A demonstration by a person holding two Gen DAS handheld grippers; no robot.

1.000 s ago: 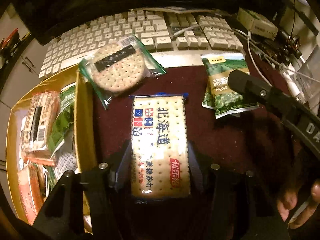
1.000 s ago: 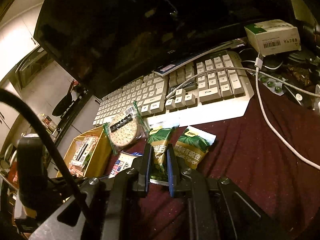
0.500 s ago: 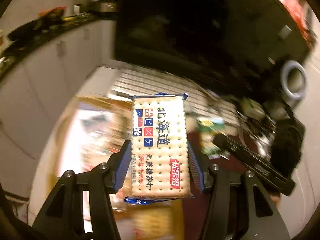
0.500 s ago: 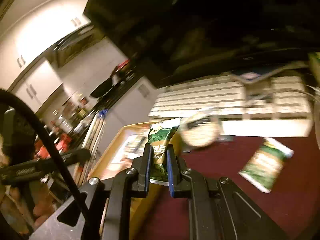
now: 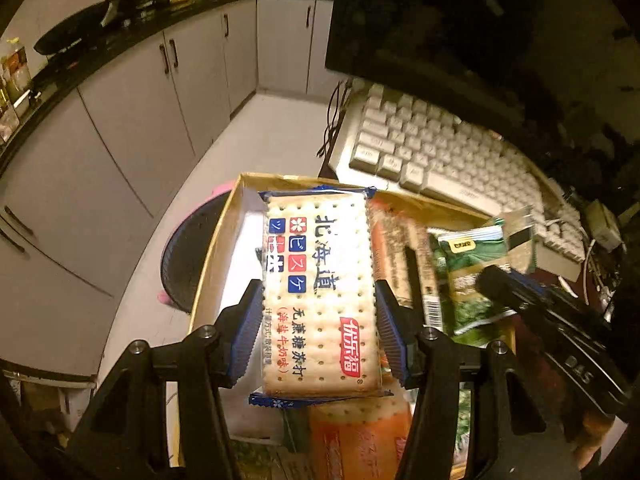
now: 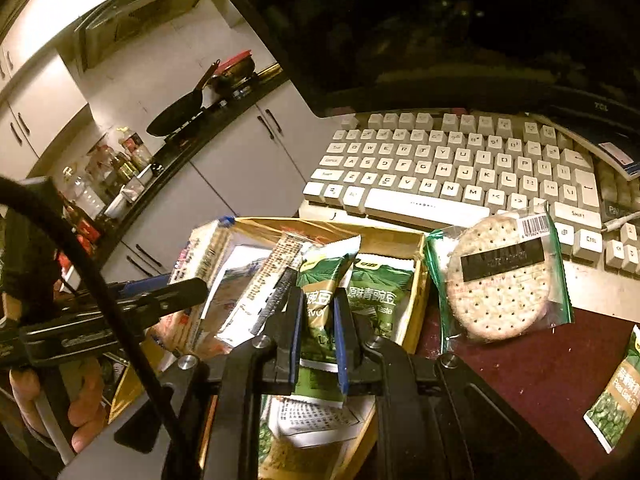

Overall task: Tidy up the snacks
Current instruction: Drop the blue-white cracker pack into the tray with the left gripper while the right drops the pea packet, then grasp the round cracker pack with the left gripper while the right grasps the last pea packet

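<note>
Green pea packets (image 6: 320, 304): one gripped, one boxed, one on cloth.

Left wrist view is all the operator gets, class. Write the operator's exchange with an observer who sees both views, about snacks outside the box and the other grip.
Operator: Any snack outside the box that I can't see?
Observer: Yes, a loose pea packet lies on the dark red cloth.
Operator: Is the right gripper gripping?
Observer: Yes, the right gripper has its fingers shut on the held pea packet, over the box.
</note>
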